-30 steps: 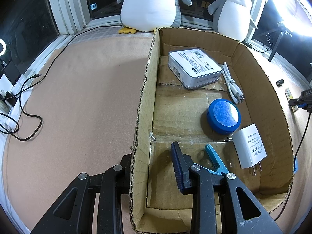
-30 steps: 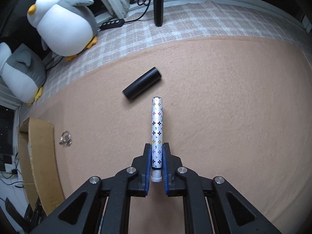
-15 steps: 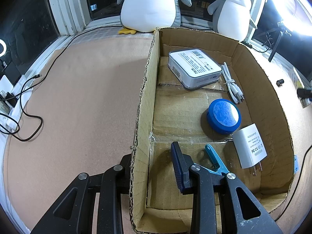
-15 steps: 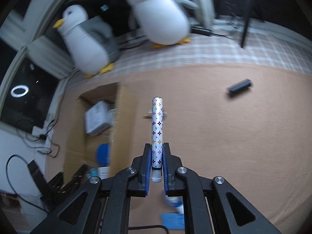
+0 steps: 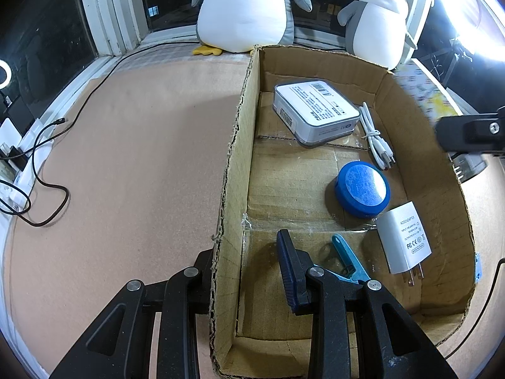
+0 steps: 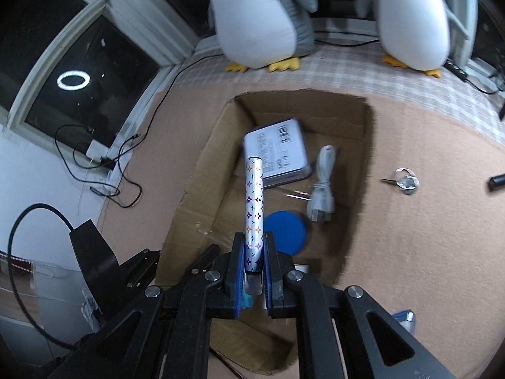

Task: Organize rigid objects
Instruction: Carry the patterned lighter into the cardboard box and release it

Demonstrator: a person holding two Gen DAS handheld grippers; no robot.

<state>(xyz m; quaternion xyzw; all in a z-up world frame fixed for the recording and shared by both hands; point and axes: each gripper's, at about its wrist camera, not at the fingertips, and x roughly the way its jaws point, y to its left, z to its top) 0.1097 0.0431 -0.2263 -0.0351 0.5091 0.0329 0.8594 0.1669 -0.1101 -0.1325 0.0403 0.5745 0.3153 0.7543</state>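
My right gripper (image 6: 254, 240) is shut on the lower end of a silver tube with small star marks (image 6: 254, 195), which hangs over the open cardboard box (image 6: 195, 183). In the box lie a white flat case (image 5: 315, 110), a coiled white cable (image 5: 375, 139), a blue round lid (image 5: 363, 189), a white plug adapter (image 5: 404, 240) and a blue clip (image 5: 347, 259). My left gripper (image 5: 244, 249) straddles the box's left wall (image 5: 233, 164), one finger outside and one inside, shut on it.
Two plush penguins (image 5: 246, 9) (image 5: 375, 19) stand behind the box. On the carpet right of it lie a small metal piece (image 6: 407, 183) and a black cylinder (image 6: 497, 181). Loose black cables (image 5: 38, 170) trail at the far left. A black tool part (image 5: 470, 132) shows beyond the box's right wall.
My right gripper has swung with the tube from over the bare carpet by the black cylinder to above the box. The left gripper and the box have stayed still.
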